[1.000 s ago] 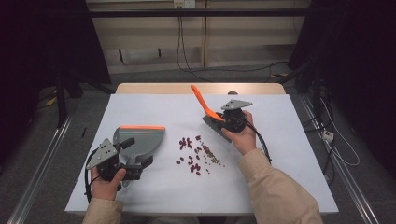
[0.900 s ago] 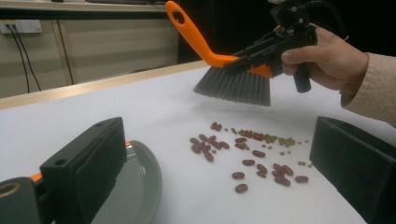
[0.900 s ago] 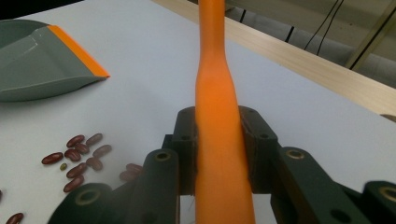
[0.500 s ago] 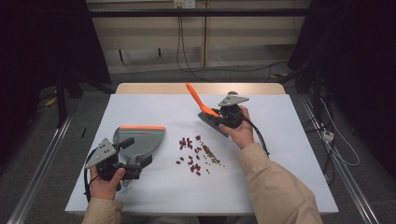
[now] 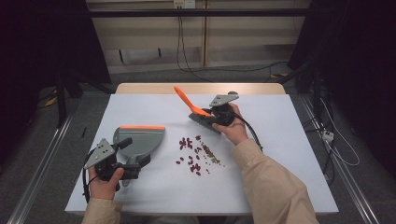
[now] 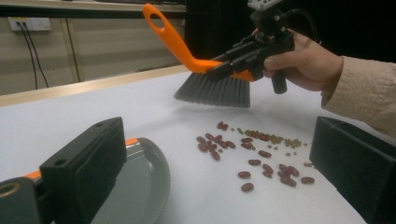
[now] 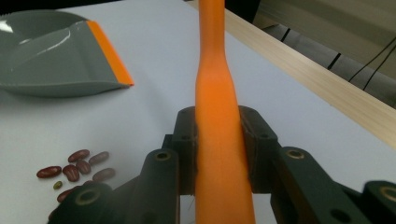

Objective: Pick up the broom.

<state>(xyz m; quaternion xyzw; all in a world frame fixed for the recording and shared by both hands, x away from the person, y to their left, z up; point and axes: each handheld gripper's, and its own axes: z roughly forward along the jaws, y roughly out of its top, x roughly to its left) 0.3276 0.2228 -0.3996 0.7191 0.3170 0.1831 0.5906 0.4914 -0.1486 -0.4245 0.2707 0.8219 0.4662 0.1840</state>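
Your worktop (image 5: 289, 154) carries a job that is set up but, by the look of it, not yet swept. The dustpan (image 5: 140, 140) lies flat at the near left, its orange lip turned toward the far side, and its tray looks bare in both gripper views, so nothing has gone in. Your left gripper (image 5: 122, 164) sits at the pan's handle on its near side; the handle seems to lie between the black fingers (image 6: 84, 163), but you cannot tell from these views whether they pinch it.

Your right gripper (image 5: 211, 116) holds the brush (image 6: 212, 88) just beyond the spill, toward the far right, its fingers (image 7: 187, 154) pressed onto the orange handle from both sides. The bristles hang clear of the sheet, apart from the nearest beans.

The beans (image 5: 196, 154) lie scattered in the middle, red ones and smaller greenish ones, between pan and brush. All of them remain to be swept left into the pan.
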